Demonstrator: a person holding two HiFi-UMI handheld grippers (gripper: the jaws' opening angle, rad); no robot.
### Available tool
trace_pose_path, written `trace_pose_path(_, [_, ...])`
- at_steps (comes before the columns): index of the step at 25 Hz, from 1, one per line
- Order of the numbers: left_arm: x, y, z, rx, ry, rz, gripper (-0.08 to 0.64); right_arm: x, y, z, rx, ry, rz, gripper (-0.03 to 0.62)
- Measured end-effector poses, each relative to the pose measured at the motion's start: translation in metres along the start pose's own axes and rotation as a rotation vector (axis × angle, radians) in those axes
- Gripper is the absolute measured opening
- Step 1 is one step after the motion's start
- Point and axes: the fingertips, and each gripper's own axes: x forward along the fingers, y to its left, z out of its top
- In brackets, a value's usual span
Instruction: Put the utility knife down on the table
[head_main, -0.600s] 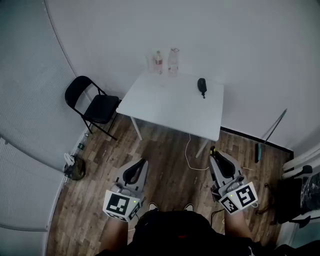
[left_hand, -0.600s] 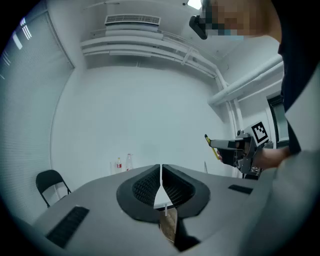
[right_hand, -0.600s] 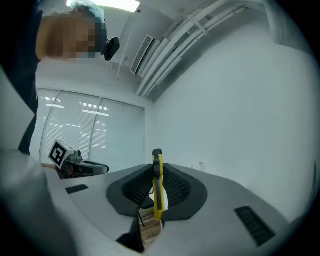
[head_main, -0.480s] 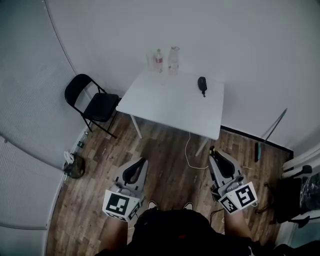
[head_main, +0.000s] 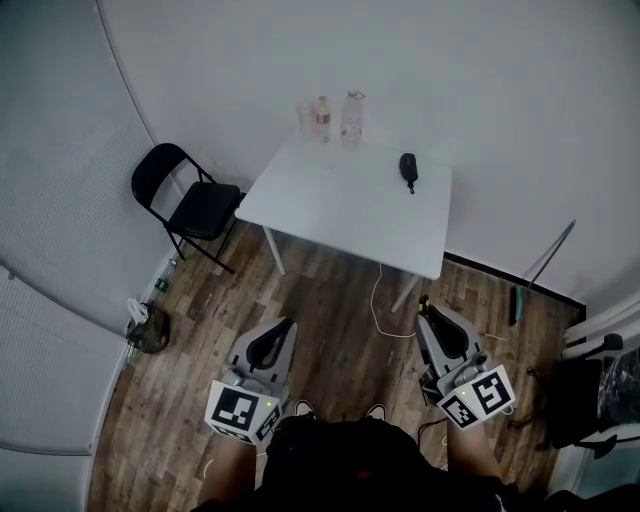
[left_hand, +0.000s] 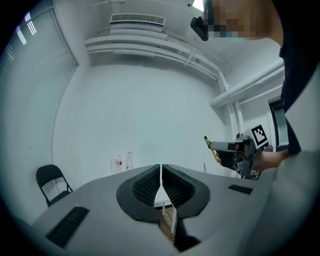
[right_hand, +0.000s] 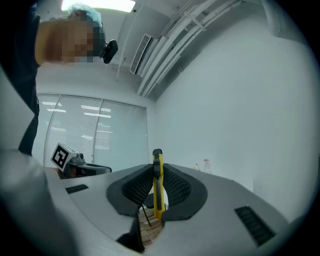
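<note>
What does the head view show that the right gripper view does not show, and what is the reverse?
Only the head view: the black folding chair and the dark object lying on the white table. Only the right gripper view: the window blinds, and plainly the right claw shut on the yellow utility knife. Both: the bottles near the wall.

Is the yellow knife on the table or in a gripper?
In a gripper: the right gripper is shut on the knife, held well short of the table.
</note>
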Motion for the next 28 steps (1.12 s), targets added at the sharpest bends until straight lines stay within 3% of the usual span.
trace_pose_path(8, [-0.018,0.027,-0.009,-0.026,-0.011,0.003,0.031,0.02,0.023,-0.01,0.0,0.011,0.006,0.072])
trace_pose_path(20, [-0.042,0.122,-0.033,-0.055,0.002,-0.014,0.031,0.091,0.085,-0.032,-0.026,0.053,-0.006,0.072])
trace_pose_path(28, [-0.02,0.138,-0.045,-0.076,-0.002,-0.043,0.031,0.119,0.068,-0.049,-0.011,0.095,-0.018,0.072])
